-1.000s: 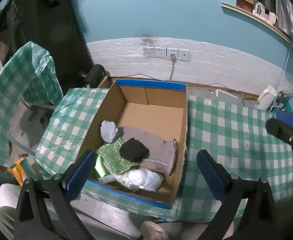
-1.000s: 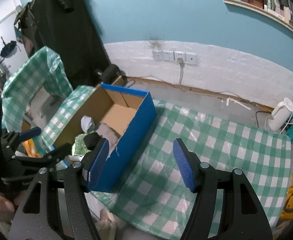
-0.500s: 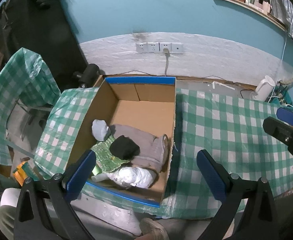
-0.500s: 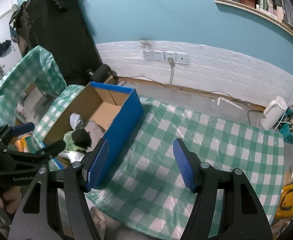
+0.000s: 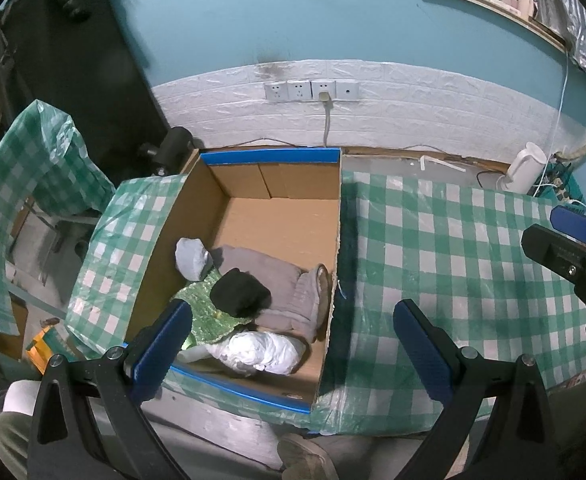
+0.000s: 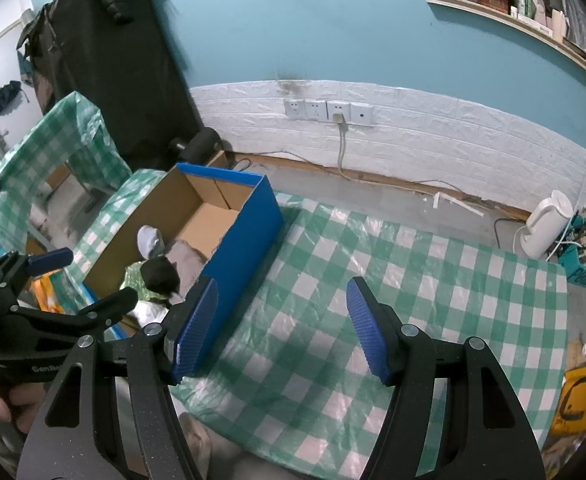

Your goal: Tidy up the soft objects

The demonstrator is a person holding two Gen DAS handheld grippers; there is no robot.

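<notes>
An open cardboard box with blue rim [image 5: 271, 155] [image 6: 249, 224] stands on the green checked table. In it lie a grey folded cloth [image 5: 277, 286], a black soft item [image 5: 239, 294] [image 6: 157, 273], a green sequinned piece [image 5: 203, 308], a pale grey bundle [image 5: 191, 258] [image 6: 149, 240] and a white bundle [image 5: 263, 354]. My left gripper [image 5: 293, 344] is open and empty, held above the box's near right corner; it also shows in the right wrist view [image 6: 81, 288]. My right gripper [image 6: 283, 330] is open and empty over the cloth right of the box.
The checked tablecloth [image 5: 453, 264] [image 6: 393, 280] covers the table right of the box. A white kettle [image 5: 527, 168] [image 6: 545, 224] stands at the far right by the wall. Wall sockets [image 5: 311, 90] with a cable lie behind. A second draped table [image 5: 33, 168] stands left.
Both grippers have pulled back and up, so the box and table look smaller and farther. The items in the box have not moved. Both grippers stay open.
</notes>
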